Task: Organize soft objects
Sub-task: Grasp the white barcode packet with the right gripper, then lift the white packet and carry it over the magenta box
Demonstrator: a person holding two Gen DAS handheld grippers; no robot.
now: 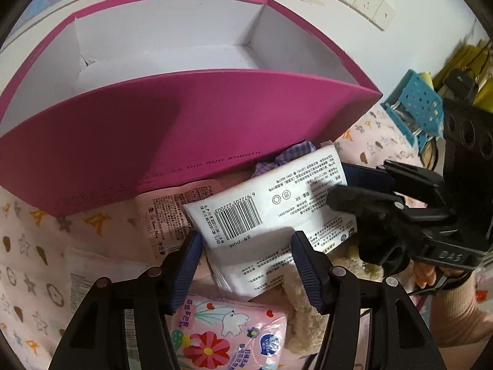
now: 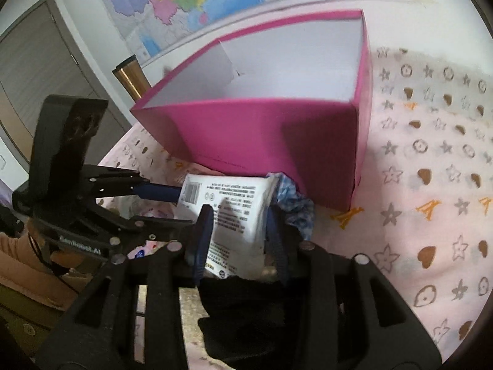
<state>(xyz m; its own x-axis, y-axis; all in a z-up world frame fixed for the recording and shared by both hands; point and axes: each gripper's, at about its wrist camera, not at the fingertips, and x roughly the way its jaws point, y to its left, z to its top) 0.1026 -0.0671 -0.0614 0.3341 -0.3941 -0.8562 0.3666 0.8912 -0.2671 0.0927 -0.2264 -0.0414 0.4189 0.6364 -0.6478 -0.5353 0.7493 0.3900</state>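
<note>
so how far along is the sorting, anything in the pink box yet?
Nothing done: the pink box looks empty. In hand: the right gripper and left gripper both straddle the white pack. Left: the floral tissue pack, checked cloth and plush outside on the cloth.

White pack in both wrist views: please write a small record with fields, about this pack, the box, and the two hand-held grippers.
white pack: barcode side up, in front of the box, lying over other soft things
pink box: open, nothing seen inside
right hand-held gripper: closed on one end of the white pack
left hand-held gripper: fingers on both sides of the pack, grip unclear
checked cloth: between pack and box
surface: patterned pink cloth
</note>
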